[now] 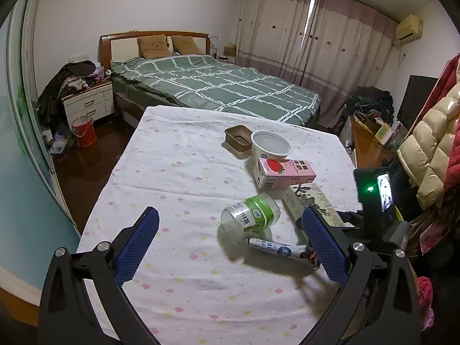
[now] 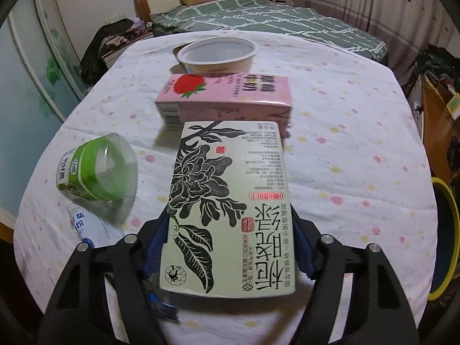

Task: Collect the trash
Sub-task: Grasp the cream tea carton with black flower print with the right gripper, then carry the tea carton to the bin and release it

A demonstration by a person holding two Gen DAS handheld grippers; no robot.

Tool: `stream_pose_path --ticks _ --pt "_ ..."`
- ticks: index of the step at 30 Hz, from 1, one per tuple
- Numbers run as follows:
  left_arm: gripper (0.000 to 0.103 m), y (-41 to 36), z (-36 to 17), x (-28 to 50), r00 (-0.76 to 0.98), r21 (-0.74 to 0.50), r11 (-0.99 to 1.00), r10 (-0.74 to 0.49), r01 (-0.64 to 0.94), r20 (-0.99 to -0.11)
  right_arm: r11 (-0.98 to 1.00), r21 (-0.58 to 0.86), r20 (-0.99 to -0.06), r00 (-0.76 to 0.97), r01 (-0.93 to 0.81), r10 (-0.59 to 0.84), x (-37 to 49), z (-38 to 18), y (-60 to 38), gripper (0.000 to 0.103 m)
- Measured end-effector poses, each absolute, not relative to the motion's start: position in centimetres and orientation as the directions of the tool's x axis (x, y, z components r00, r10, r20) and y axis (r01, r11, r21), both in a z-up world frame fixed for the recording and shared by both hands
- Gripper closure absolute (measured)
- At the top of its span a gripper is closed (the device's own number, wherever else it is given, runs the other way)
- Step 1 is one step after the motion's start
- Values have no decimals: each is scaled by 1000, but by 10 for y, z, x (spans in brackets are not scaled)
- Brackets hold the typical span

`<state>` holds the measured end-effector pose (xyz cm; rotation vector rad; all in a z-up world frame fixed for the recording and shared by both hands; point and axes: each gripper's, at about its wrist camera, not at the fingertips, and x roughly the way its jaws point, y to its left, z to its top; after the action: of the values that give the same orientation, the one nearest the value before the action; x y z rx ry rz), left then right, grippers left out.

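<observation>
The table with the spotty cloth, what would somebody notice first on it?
Probably the pale green carton with the black flower, sitting right between the right gripper fingers. Behind it lies a pink strawberry milk carton, then a white bowl. To the left, a clear jar with a green label lies tipped over.

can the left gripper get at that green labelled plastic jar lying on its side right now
Probably yes. The left gripper is open and empty, and the green-labelled jar lies just ahead between its fingers. Only a small tube lies close beside it.
</observation>
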<state>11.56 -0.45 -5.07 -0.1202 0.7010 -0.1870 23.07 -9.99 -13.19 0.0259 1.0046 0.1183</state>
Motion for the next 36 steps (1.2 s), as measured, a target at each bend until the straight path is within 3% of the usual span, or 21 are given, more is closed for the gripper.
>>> stream_pose_path --ticks 10,17,28,36 --pt "5 -24 -56 118 732 -162 972 -235 171 -640 995 100 -801 593 7 76 202 -107 -157 34" --pt "5 -39 -60 122 713 -159 968 -252 197 -654 975 93 -785 617 204 -54 183 -97 -248 34" --pt "5 -66 -66 131 688 -145 962 -266 229 -675 874 39 -798 541 485 -264 161 -116 -376 34" --pt "5 -80 -69 139 675 -132 963 -259 234 -691 845 14 -823 487 534 -294 167 -141 -407 33"
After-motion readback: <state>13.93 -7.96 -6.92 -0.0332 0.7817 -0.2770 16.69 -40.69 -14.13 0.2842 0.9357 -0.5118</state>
